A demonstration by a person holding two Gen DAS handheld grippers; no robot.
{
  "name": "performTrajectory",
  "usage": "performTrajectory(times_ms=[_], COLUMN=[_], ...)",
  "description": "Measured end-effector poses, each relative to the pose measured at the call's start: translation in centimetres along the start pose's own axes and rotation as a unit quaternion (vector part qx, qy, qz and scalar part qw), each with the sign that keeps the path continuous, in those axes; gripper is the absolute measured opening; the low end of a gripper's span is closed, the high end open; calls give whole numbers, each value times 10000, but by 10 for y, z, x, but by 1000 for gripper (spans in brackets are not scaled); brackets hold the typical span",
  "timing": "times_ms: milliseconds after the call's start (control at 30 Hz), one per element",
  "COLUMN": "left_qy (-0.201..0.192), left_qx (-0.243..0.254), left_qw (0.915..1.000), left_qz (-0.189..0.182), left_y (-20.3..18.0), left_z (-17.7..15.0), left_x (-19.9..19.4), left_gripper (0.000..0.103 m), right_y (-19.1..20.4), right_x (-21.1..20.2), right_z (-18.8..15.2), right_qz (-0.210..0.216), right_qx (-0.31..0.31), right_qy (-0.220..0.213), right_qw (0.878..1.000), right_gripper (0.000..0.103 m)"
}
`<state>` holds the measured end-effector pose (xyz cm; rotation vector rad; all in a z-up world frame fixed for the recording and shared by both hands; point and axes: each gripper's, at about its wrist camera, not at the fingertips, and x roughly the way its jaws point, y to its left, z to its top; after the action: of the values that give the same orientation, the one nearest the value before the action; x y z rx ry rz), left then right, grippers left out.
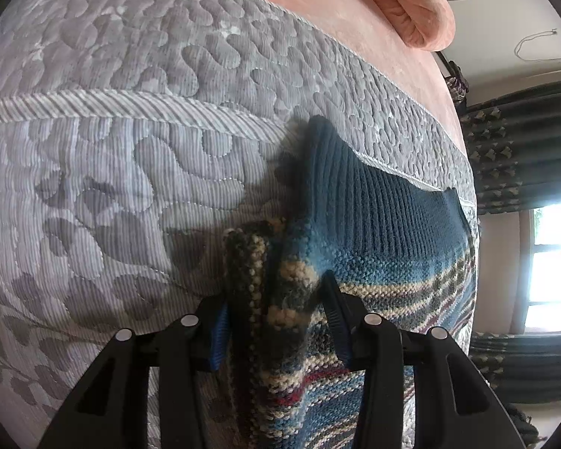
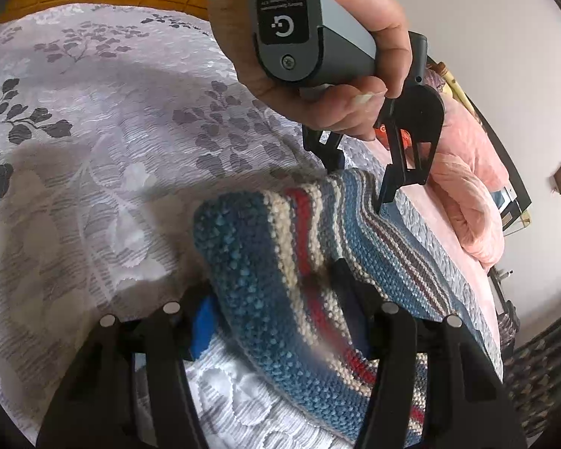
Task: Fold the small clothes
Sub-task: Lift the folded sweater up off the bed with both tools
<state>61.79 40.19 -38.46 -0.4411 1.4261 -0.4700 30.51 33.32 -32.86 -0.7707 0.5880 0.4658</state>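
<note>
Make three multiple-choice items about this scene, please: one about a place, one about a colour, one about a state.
1. Where does the knit garment lie?
A. on a wooden floor
B. on the quilted grey bedspread
C. inside a basket

2. What colour is the garment's ribbed band?
A. dark blue
B. bright yellow
C. white

3. What are the two tongs doing?
A. both hang open, away from the cloth
B. only the right tongs hold cloth
C. left tongs and right tongs each pinch the garment

Answers:
1 B: the grey leaf-patterned spread shows under the garment in both views.
2 A: the ribbed band in the left wrist view is plain dark blue.
3 C: in each wrist view, bunched knit sits gripped between the fingers.
</note>
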Motion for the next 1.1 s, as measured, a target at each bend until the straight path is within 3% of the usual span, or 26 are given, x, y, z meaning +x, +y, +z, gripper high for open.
performTrajectory(times_ms=[167,400,633,1100], left_qy=[-8,4,-3,-26], left_qx=[31,95,100,194], left_qw=[10000,9998,9990,9952], left_qz=[55,182,442,957], left_y=[-1,-12,-29,-74], left_z=[1,2,4,10], left_x=[0,-3,-12,-37], left_gripper=[38,25,22,21], right_y=[-1,-12,-28,-72], right_x=[1,0,-12,-45], right_z=[1,3,8,14], right_qz=[23,129,266,342], right_qx=[81,314,589,1212], right_qy=[19,76,40,-188], right_qw=[10000,9994,9979,9919], right_gripper=[56,37,25,20])
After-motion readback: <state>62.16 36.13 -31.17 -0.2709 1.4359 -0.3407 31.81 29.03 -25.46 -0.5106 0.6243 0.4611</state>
